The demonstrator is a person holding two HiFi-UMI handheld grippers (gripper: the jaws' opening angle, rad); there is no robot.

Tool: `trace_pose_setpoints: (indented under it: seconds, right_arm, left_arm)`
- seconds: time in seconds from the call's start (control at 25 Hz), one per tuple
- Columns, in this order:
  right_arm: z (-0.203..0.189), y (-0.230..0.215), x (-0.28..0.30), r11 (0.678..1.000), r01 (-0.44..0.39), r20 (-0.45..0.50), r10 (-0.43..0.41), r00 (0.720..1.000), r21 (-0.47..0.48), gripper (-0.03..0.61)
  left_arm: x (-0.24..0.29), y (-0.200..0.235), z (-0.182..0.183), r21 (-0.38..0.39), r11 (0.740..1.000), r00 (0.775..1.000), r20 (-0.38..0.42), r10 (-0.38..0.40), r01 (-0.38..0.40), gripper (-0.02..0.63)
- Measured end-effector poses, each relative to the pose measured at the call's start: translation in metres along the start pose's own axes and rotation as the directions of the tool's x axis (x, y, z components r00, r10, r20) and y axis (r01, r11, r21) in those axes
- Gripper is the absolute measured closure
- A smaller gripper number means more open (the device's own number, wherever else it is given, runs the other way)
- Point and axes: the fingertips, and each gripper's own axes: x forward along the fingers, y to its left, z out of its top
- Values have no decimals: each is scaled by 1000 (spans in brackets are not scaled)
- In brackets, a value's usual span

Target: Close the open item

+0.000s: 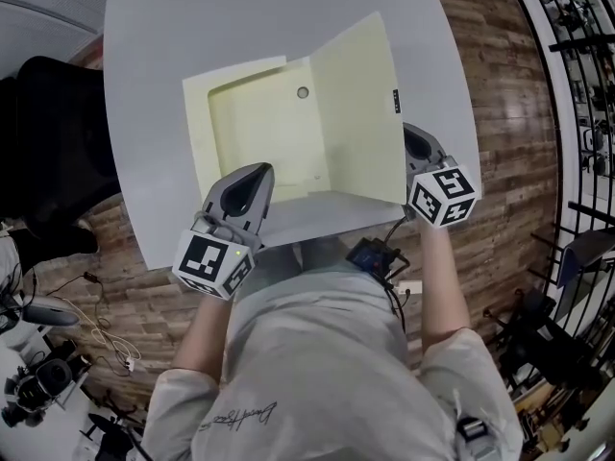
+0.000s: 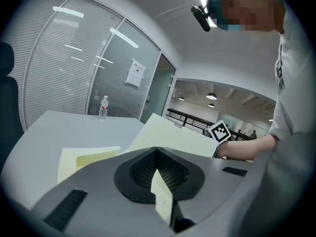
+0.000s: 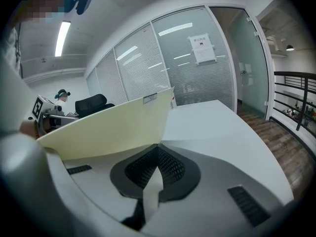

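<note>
Clamping folder (image 1: pixel 264 128): left hand-held gripper (image 1: pixel 254 175), right hand-held gripper (image 1: pixel 416 144), tip apparently cover-hidden.

My flat folder (image 1: pixel 288 123) is plain pale yellow, with one small dark label strip on its raised cover. The smooth table (image 1: pixel 192 27) is light grey. My left gripper (image 1: pixel 252 176) and right gripper (image 1: pixel 415 142) are grey, their pads (image 2: pixel 143 169) black with a mesh pattern, their cubes (image 1: pixel 213 265) white with black square markers. The plank floor (image 1: pixel 485 94) is streaked brown.

grey table (image 1: pixel 154 113) | wood-plank floor (image 1: pixel 495 142) | black chair (image 1: pixel 48 133) | glass wall (image 2: pixel 59 73), blinds | ceiling striplight (image 3: pixel 62 36)
</note>
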Motion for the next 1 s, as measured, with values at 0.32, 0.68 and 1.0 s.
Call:
trace_pose_setpoints:
  seconds: [0.32, 0.68, 1.0]
  right_arm:
    - [17, 36, 5, 998, -53, 4, 53, 999, -23, 566]
    - [35, 69, 13, 993, -94, -2, 94, 996, -68, 566]
    - [40, 89, 14, 990, -116, -6, 116, 993, -77, 566]
  left_arm:
    - [-11, 10, -1, -6, 1000, 1000, 6, 9, -9, 604]
    - [-20, 26, 6, -5, 1000, 1000, 21, 20, -20, 606]
    - [-43, 56, 5, -12, 995, 995, 29, 98, -98, 606]
